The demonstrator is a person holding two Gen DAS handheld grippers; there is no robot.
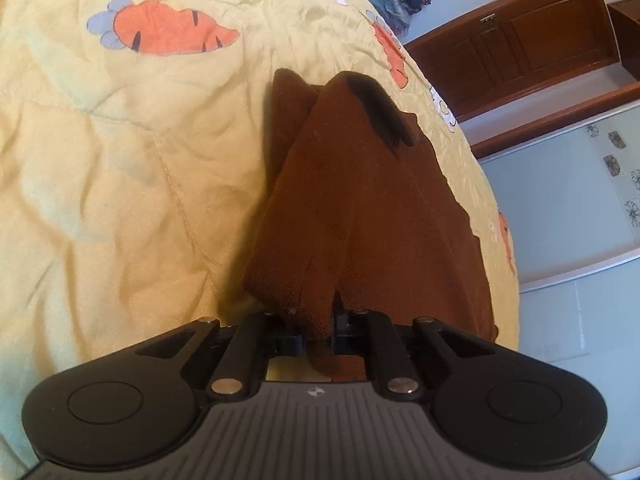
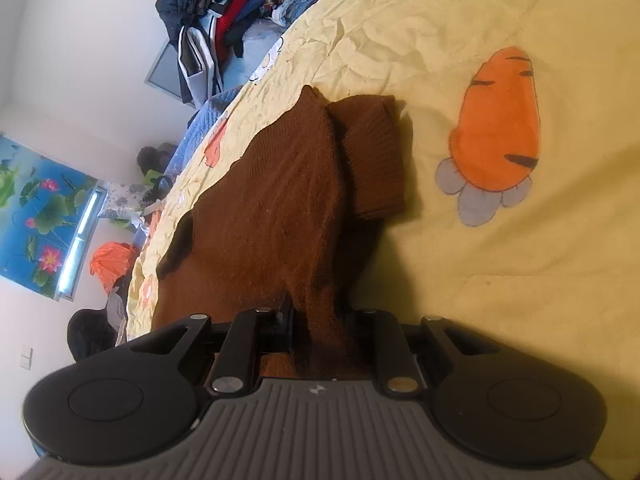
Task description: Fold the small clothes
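A small brown knitted sweater [image 1: 360,200] lies partly lifted on a yellow quilt with carrot prints [image 1: 120,160]. My left gripper [image 1: 318,336] is shut on a fold of its fabric, which drapes away from the jaws toward the far bed edge. A dark opening shows near its far end. In the right wrist view the same sweater [image 2: 280,208] hangs from my right gripper [image 2: 320,332], which is shut on another pinch of it. A ribbed sleeve cuff [image 2: 376,160] lies on the quilt [image 2: 520,300] to the right.
A pile of mixed clothes [image 2: 224,12] sits past the far end of the bed. A wooden door [image 1: 532,48] and white wall are beyond the bed edge in the left view. A lotus poster [image 2: 36,208] and an orange bag [image 2: 110,264] stand at the left.
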